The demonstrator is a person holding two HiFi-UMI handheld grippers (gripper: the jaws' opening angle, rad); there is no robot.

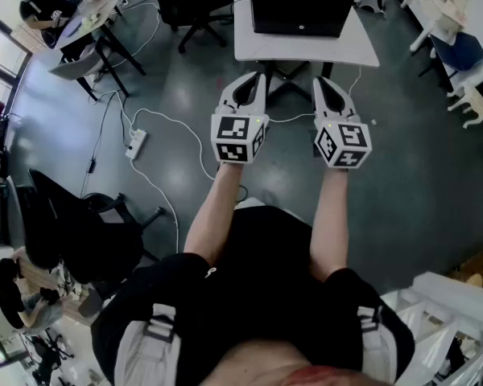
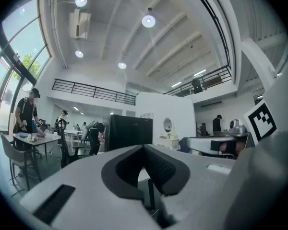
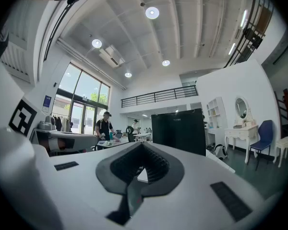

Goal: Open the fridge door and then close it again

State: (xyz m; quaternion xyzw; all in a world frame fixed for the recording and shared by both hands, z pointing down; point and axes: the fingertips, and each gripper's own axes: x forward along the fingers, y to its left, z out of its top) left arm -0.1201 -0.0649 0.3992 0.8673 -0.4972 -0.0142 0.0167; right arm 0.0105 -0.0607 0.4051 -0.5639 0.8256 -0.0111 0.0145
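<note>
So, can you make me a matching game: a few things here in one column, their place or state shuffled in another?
1 black fridge
2 power strip
3 left gripper
4 blue chair

a on the floor, at the left
b jaws shut, nothing between them
c on the white table
d at the far right edge

Pairs: 1-c, 2-a, 3-b, 4-d
</note>
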